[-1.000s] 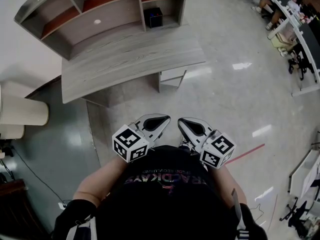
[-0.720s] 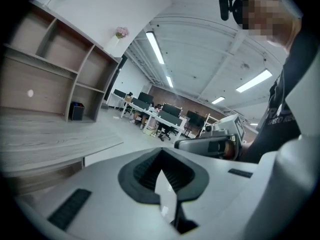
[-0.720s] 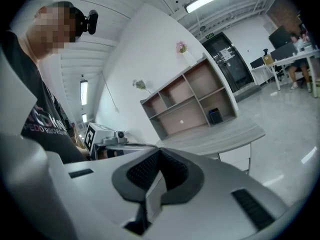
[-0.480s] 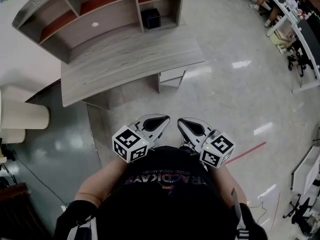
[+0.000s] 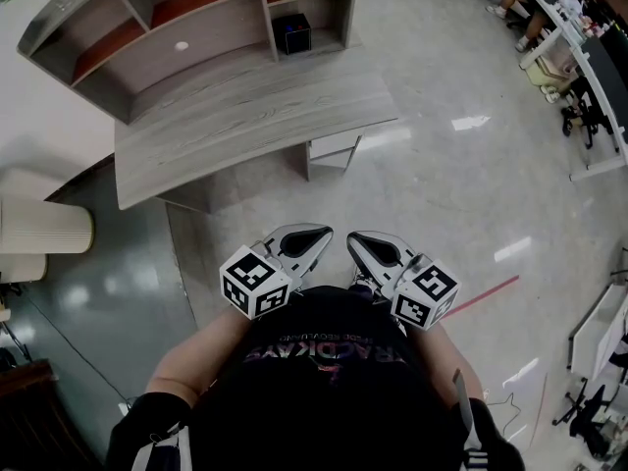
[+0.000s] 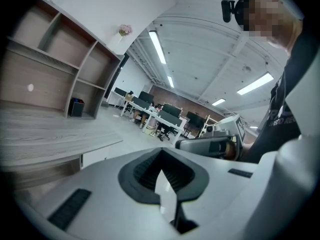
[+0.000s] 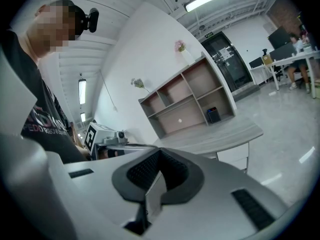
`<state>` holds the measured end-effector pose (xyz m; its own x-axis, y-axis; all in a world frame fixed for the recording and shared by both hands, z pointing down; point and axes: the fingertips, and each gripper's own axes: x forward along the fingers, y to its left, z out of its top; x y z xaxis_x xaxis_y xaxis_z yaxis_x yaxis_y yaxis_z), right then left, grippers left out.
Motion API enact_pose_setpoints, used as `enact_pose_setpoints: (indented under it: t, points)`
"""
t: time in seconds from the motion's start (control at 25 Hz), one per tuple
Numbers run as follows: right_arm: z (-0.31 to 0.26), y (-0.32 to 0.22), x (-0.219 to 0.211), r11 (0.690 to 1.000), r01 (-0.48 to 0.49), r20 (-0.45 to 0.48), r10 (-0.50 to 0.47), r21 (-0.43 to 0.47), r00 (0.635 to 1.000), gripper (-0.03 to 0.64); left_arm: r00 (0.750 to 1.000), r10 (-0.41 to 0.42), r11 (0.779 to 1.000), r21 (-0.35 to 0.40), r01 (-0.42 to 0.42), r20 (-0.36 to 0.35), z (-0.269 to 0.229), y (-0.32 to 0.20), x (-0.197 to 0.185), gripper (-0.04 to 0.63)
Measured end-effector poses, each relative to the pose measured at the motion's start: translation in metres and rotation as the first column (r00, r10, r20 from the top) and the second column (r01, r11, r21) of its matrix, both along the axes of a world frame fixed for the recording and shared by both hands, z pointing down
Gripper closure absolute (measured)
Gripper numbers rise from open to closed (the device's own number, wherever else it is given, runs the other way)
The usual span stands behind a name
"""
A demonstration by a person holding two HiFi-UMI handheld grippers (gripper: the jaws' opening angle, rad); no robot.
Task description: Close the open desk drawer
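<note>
The desktop (image 5: 245,116) hides most of the drawer (image 5: 335,148) from me; the dark box (image 5: 291,33) is too small to identify.

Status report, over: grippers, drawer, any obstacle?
Left hand-held gripper and right hand-held gripper shut, empty. White drawer under grey wooden desk far ahead, untouched. No obstacle seen on floor.

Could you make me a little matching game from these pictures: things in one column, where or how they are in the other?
1 black box
2 drawer
3 red line
4 left gripper

a on the floor
b jaws together
c in the shelf
d under the desk

Pairs: 1c, 2d, 3a, 4b
</note>
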<state>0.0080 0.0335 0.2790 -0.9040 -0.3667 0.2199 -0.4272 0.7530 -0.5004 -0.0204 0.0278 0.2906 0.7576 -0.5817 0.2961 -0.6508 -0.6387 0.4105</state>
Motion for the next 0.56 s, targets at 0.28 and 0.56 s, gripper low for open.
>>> enact_pose_setpoints:
  t: [0.28,0.56]
  points:
    - [0.0003,-0.0012,-0.0004,1.000,0.004,-0.001,-0.004,0.001,1.000,0.600,1.000,-0.003,1.000,0.006,0.003,0.003,-0.0009,-0.0010,-0.0003,0.584]
    - [0.0011,-0.0016,-0.0016,1.000,0.003,-0.001,-0.003,0.001,1.000,0.600,1.000,-0.007,1.000,0.009,0.007,0.005,-0.0004,-0.0016,-0.0024,0.584]
